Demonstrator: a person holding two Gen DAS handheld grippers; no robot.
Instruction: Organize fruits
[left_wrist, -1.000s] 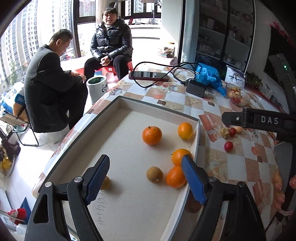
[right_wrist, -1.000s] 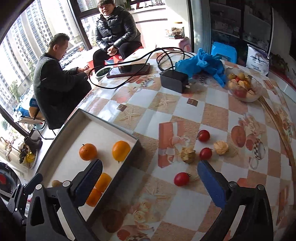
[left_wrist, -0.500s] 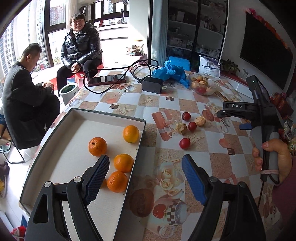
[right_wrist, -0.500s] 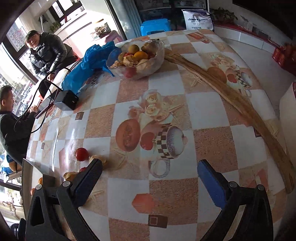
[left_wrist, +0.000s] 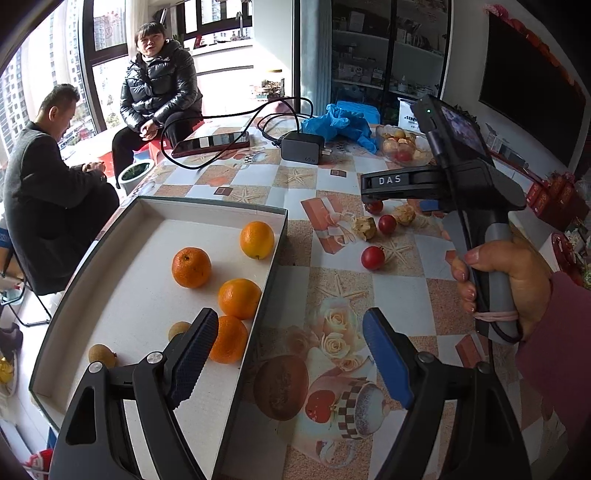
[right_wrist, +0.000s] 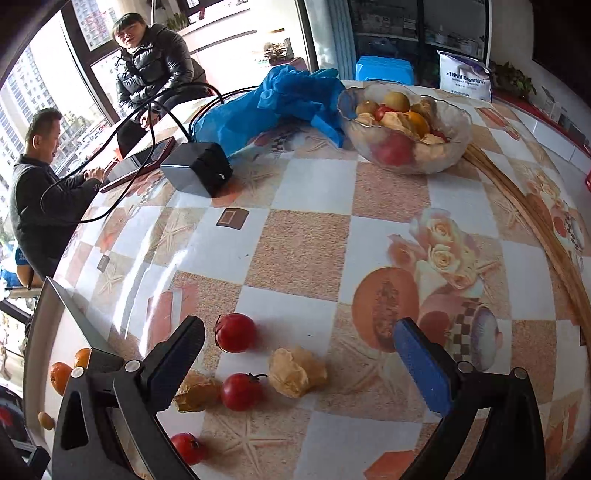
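Observation:
A white tray (left_wrist: 207, 216) holds several oranges (left_wrist: 191, 266) and two small brown fruits (left_wrist: 101, 355). My left gripper (left_wrist: 291, 314) hangs open over the tray's right edge, with nothing between its fingers. Three cherry tomatoes (right_wrist: 235, 332) and two papery husk fruits (right_wrist: 295, 371) lie loose on the tablecloth. My right gripper (right_wrist: 299, 325) hovers low over them, its jaws closing. One husk fruit and two tomatoes sit between the fingers, and the pads touch none of them. In the left wrist view a hand (left_wrist: 517, 280) grips the right gripper's handle.
A glass bowl (right_wrist: 447, 155) of mixed fruit stands at the far side, beside blue gloves (right_wrist: 280, 99). A black charger (right_wrist: 199, 171) with cables and a phone (left_wrist: 212, 143) lie at the far left. Two people (left_wrist: 155, 92) sit beyond the table.
The right gripper swung from the bowl side of the table down over the loose tomatoes, and its jaws narrowed. The left gripper drifted from over the tray to its right edge.

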